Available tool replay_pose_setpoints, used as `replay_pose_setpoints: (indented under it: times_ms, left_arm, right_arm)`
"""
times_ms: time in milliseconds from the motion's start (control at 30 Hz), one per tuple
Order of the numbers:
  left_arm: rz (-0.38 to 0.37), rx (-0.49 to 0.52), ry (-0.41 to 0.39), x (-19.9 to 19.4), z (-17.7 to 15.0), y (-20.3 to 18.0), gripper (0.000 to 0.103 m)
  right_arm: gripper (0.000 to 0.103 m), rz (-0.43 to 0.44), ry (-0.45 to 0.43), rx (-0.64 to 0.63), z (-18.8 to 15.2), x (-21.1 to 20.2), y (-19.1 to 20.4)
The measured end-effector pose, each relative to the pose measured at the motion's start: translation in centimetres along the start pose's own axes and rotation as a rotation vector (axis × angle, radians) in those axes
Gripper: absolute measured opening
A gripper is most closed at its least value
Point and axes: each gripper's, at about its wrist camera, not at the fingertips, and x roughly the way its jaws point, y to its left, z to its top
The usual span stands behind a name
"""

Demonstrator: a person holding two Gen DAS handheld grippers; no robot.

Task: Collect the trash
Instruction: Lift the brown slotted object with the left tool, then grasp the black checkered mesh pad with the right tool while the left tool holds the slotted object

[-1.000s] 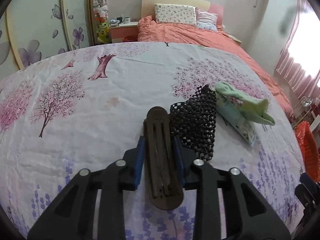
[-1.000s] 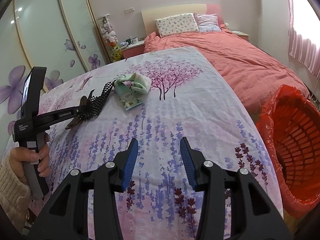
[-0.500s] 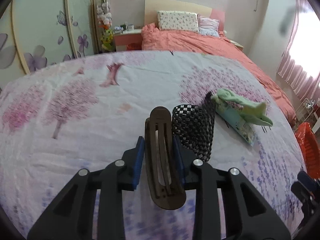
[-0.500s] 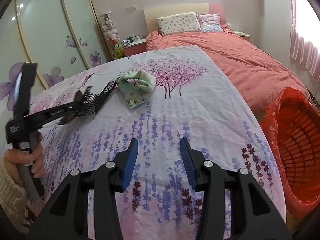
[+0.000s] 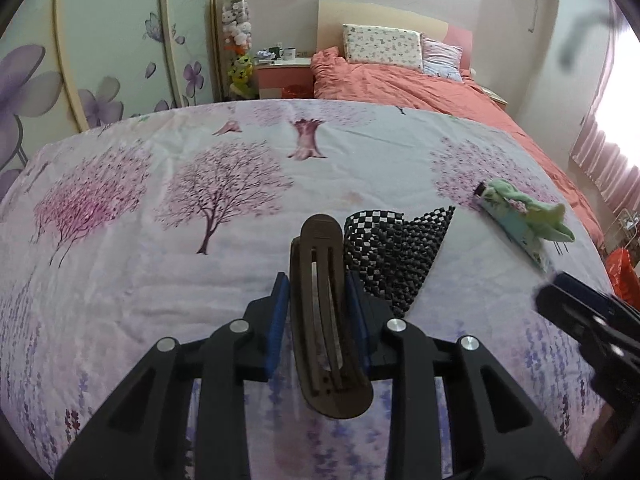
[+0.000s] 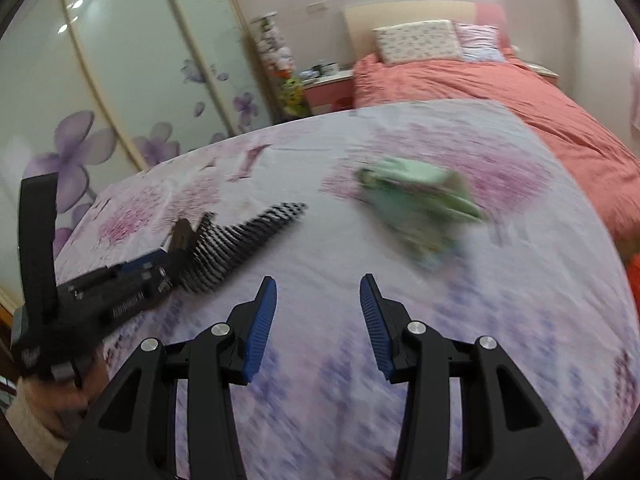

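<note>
Left wrist view: the left gripper (image 5: 318, 316) has its jaws clamped on a brown slotted hair clip (image 5: 326, 320), whose rounded end sticks out past the blue pads (image 5: 278, 320); over the last second the jaws drew in slightly on it. A piece of black-and-white checkered mesh (image 5: 396, 256) hangs beside the clip on its right, with one corner pointing toward the small patterned packet (image 5: 516, 224) and the pale green cloth (image 5: 536, 208) lying on top of it. All of this sits over a bed covered by a white sheet (image 5: 160, 272) printed with pink and purple trees. At the right edge, part of the right gripper (image 5: 580, 312) shows, and beyond it a bit of the orange trash bin (image 5: 622, 276). Right wrist view, blurred by motion: the right gripper (image 6: 318, 312) hovers above the sheet with its jaws moderately apart and nothing between them. Ahead and a little to the right lie the green cloth (image 6: 416, 176) and packet, well apart from the jaws. To the left, the left gripper (image 6: 120, 296) carries the clip and the mesh (image 6: 240, 244) just above the sheet, held by a hand (image 6: 60, 396) in a cream sleeve.
</note>
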Motion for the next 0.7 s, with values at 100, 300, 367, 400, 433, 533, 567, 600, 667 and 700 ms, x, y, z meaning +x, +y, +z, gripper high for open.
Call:
replay_pose_setpoints:
  times_ms: [100,300,367,400,433,533,567,600,667,700]
  left_arm:
    - [-0.004,-0.021,0.000,0.2,0.1,1.0,0.030]
    - [-0.005,-0.037,0.005,0.8,0.2,2.1,0.030]
    - [-0.005,-0.041,0.008,1.0,0.2,2.3,0.030]
    - [-0.005,-0.041,0.009,1.1,0.2,2.4,0.030]
    - [-0.006,-0.041,0.012,1.2,0.1,2.4,0.030]
    - [0.000,-0.035,0.018,1.5,0.0,2.4,0.030]
    - [0.002,-0.038,0.020,1.5,0.0,2.4,0.030]
    - [0.002,-0.043,0.022,1.6,0.0,2.6,0.030]
    - [0.005,-0.046,0.020,1.7,0.1,2.7,0.030]
    - [0.016,-0.047,0.019,1.6,0.1,2.8,0.030]
  right_arm:
    - [0.043,0.016,0.017,0.006,0.6,1.6,0.8]
    - [0.041,0.049,0.017,0.044,2.3,3.6,1.7]
    - [0.041,0.059,0.020,0.049,2.9,4.2,1.9]
    - [0.041,0.066,0.025,0.050,3.1,4.5,2.0]
    - [0.041,0.076,0.033,0.049,3.3,4.9,2.2]
    - [0.032,0.069,0.061,0.021,3.7,6.3,2.9]
    - [0.023,0.074,0.081,0.020,3.7,6.9,3.0]
    - [0.019,0.081,0.099,0.021,3.7,7.4,3.1]
    - [0.007,0.064,0.116,-0.011,3.3,8.0,3.3]
    - [0.006,0.047,0.111,-0.033,3.1,7.8,3.3]
